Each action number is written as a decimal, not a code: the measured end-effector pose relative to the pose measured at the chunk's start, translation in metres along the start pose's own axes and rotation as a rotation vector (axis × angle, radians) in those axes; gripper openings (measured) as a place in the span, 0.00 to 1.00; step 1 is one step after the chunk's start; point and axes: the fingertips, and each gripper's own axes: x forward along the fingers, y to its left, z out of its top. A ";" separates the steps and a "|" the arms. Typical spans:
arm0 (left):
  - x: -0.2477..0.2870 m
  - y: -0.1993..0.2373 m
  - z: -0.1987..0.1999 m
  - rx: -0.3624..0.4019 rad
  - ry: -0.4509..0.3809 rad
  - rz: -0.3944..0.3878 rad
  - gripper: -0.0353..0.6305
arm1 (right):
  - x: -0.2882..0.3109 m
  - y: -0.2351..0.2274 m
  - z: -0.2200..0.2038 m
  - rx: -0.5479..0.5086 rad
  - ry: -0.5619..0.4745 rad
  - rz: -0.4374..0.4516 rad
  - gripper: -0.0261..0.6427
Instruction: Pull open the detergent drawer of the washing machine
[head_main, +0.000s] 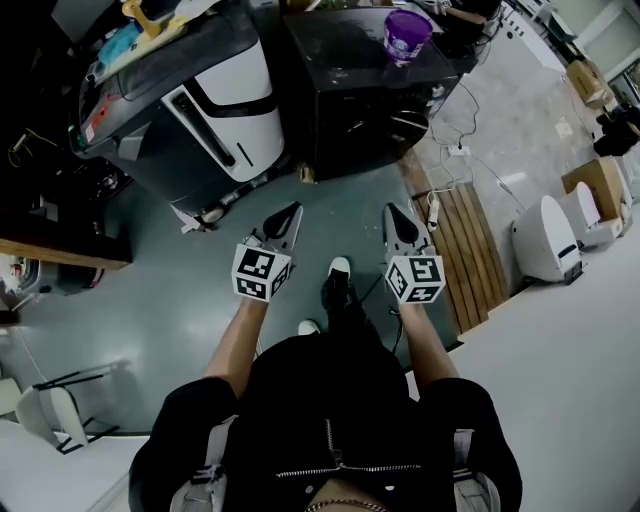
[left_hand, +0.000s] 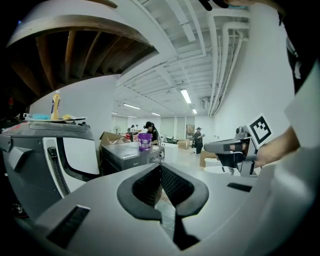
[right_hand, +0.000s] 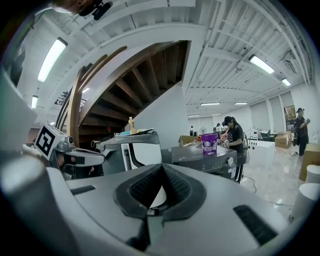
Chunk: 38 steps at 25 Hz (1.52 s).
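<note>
Two machines stand ahead of me on the floor. A black washing machine carries a purple cup on its top, and its front knob shows in the right gripper view. To its left is a grey and white machine. I cannot make out the detergent drawer. My left gripper and right gripper are side by side, well short of both machines, both shut and holding nothing. The left gripper's jaws meet at the tip, as do the right gripper's.
A wooden pallet lies right of my feet, with cables and a power strip beyond it. White rounded appliances and cardboard boxes stand at the right. A chair is at the lower left. People stand in the far background.
</note>
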 end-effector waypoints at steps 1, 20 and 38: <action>0.009 0.005 -0.001 -0.001 0.007 0.001 0.09 | 0.009 -0.006 -0.001 0.001 0.004 -0.003 0.05; 0.179 0.073 0.048 -0.022 0.044 0.067 0.09 | 0.172 -0.123 0.048 0.046 0.031 0.092 0.05; 0.222 0.095 0.059 -0.015 0.039 0.109 0.09 | 0.229 -0.145 0.047 0.106 0.030 0.174 0.05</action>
